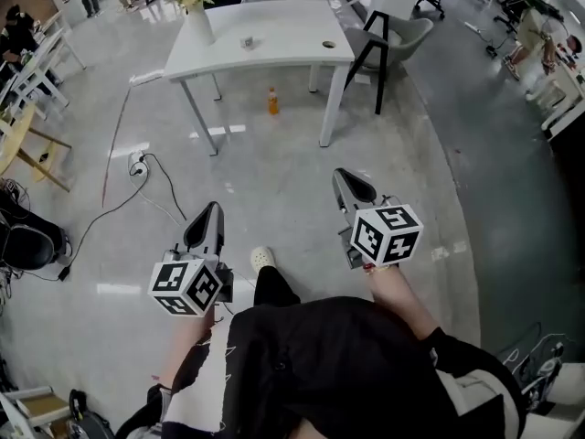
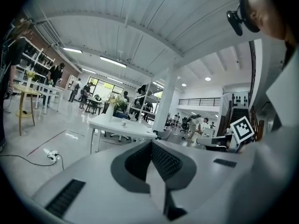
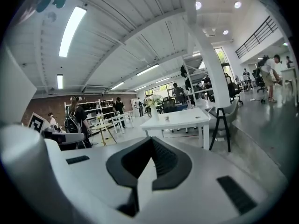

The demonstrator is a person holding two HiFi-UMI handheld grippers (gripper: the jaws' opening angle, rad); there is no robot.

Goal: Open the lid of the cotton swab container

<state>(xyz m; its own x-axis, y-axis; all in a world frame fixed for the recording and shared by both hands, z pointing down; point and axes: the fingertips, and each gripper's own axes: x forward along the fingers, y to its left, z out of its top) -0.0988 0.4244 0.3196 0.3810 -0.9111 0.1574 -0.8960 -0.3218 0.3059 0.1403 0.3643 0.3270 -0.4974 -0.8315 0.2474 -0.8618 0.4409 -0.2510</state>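
A person holds the left gripper (image 1: 211,210) and right gripper (image 1: 342,177) closed and empty, well short of a white table (image 1: 292,51) bearing what may be the cotton swab container (image 1: 247,41), unopened.

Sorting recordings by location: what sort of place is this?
Likely an open-plan office: a white table with a vase, a grey chair beside it, more desks and people beyond.

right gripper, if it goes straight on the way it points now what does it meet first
Nothing close: the shut right gripper points across the floor toward the white table. Probably the table's near side comes first, though depth is unclear and it might reach floor sooner.
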